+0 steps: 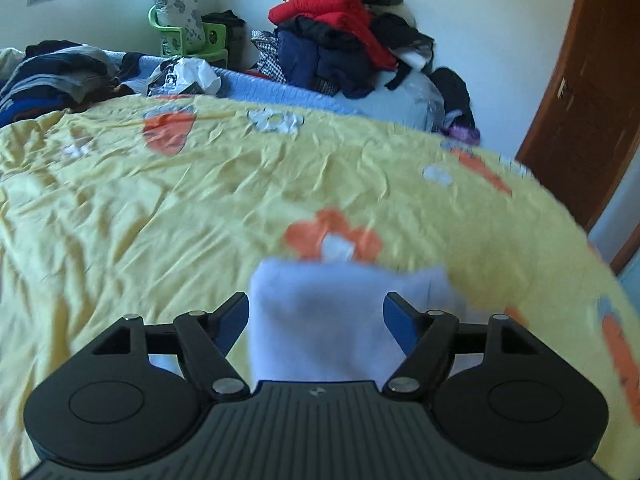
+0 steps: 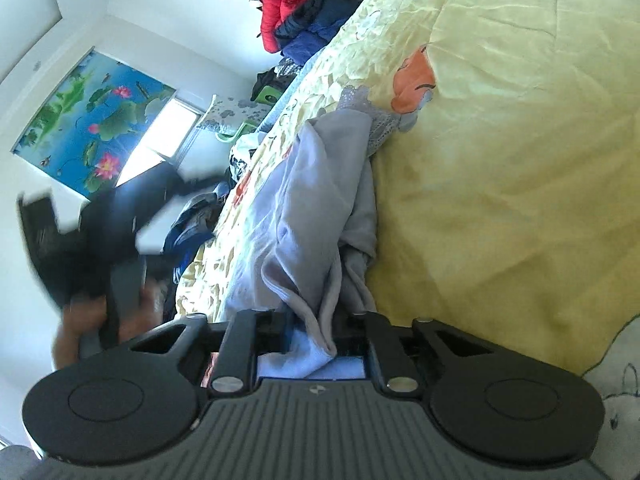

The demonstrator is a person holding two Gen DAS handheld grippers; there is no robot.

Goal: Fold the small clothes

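A pale lavender garment [image 1: 320, 320] lies on the yellow bedspread [image 1: 160, 208]. In the left wrist view my left gripper [image 1: 316, 306] is open just above it, with one finger on each side of the folded cloth and no pad pressing on it. The right wrist view is rolled sideways. There my right gripper [image 2: 320, 332] is shut on a bunched edge of the same lavender garment [image 2: 304, 200], whose lace trim [image 2: 372, 116] rests on the bedspread [image 2: 500, 160]. The left gripper [image 2: 80, 240] shows there as a dark blur with a hand [image 2: 80, 332] under it.
A heap of red, navy and black clothes [image 1: 340, 40] sits at the far end of the bed, with a darker pile [image 1: 52, 72] at the far left. A white plastic bag [image 1: 188, 76], a green stool [image 1: 180, 36] and a wooden door [image 1: 588, 92] are also in view.
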